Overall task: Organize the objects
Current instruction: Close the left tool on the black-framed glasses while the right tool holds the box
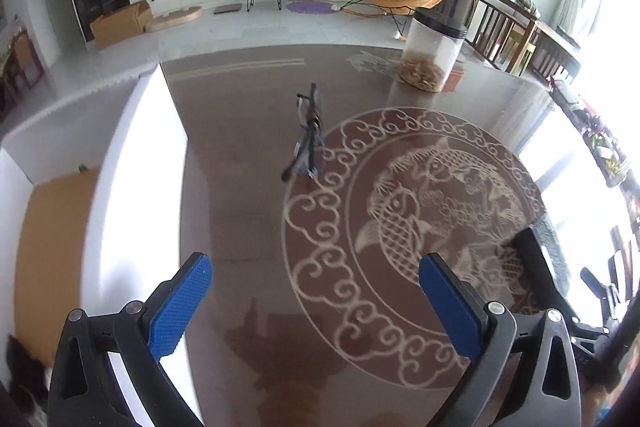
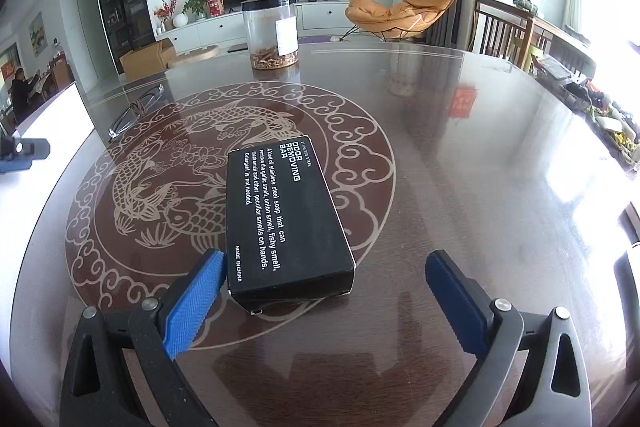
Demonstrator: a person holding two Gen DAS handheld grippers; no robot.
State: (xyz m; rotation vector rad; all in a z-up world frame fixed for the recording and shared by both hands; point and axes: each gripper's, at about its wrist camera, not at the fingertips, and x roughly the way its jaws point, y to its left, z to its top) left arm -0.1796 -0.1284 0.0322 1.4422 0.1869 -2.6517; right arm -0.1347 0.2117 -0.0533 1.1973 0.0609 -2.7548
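A black box (image 2: 284, 219) printed "Odor Removing Bar" lies flat on the glass table (image 2: 460, 187), over the fish pattern. My right gripper (image 2: 320, 287) is open just in front of its near end, the left finger (image 2: 196, 303) beside the box's corner. A pair of folded glasses (image 1: 308, 135) lies on the table ahead of my left gripper (image 1: 316, 299), which is open and empty, well short of them. The glasses also show in the right wrist view (image 2: 136, 111). A clear jar with a black lid (image 1: 430, 53) stands at the far side, also in the right wrist view (image 2: 270, 31).
A white open box with a tan bottom (image 1: 132, 187) stands along the table's left side. The black box's corner (image 1: 532, 255) shows at the right of the left wrist view. Wooden chairs (image 2: 504, 31) stand at the right; a living room lies beyond.
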